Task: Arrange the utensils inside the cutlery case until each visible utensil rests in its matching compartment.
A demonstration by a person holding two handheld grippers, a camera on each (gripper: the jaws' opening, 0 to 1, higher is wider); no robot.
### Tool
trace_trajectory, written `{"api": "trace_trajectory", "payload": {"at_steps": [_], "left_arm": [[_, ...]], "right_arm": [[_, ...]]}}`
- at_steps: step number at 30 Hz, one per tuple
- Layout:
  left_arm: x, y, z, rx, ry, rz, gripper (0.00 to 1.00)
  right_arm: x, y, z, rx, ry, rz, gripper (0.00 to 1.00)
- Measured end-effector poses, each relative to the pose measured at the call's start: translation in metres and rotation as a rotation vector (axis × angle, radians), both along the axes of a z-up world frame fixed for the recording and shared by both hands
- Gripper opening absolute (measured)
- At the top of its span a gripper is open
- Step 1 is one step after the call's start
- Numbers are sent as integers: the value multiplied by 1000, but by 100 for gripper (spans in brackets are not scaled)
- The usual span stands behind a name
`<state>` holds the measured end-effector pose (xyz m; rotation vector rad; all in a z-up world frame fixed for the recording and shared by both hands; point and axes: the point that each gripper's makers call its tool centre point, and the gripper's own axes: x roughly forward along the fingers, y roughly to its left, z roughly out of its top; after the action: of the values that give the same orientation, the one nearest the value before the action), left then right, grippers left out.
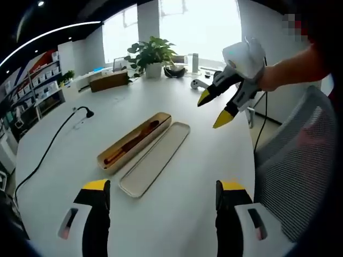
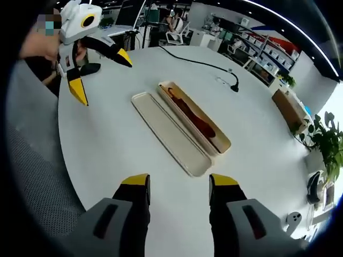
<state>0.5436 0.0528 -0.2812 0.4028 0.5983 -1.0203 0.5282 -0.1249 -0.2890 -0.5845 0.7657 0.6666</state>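
**White surface, tan case, yellow-tipped jaws**

The round surface [image 1: 177, 214] is plain white, with no pattern. On it the cutlery case [image 1: 136, 141] is a warm tan, and the utensils [image 1: 131, 142] inside read as dark reddish brown. The lid [image 1: 155, 158] just beside the case is a paler beige.

The left gripper [image 1: 163, 188] has black jaws tipped in bright yellow over grey bodies. The right gripper [image 2: 178, 182] matches: black jaws, yellow tips, grey bodies; seen from the left gripper view its housing is white.

A black cable [image 1: 51, 147] crosses the white. The plant [image 1: 150, 52] is green in a white pot. The chair [image 1: 300, 171] is grey mesh.
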Motion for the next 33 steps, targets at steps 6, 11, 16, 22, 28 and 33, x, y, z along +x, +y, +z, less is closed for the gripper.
{"api": "trace_trajectory", "payload": {"at_steps": [6, 11, 16, 22, 28, 33], "left_arm": [[15, 2, -13, -1, 24, 1, 75], [31, -4, -17, -47, 27, 61, 72], [35, 1, -29, -53, 59, 101, 77], [32, -2, -33, -21, 37, 43, 80], [31, -8, -41, 42, 4, -32, 79], [36, -11, -46, -9, 63, 6, 80]], "right_arm": [[14, 5, -6, 1, 11, 22, 46], [23, 4, -21, 13, 52, 21, 52], [39, 2, -18, 46, 51, 3, 50], [41, 2, -25, 29, 54, 39, 50], [45, -1, -37, 92, 111, -2, 46], [51, -2, -45, 94, 120, -4, 48]]}}
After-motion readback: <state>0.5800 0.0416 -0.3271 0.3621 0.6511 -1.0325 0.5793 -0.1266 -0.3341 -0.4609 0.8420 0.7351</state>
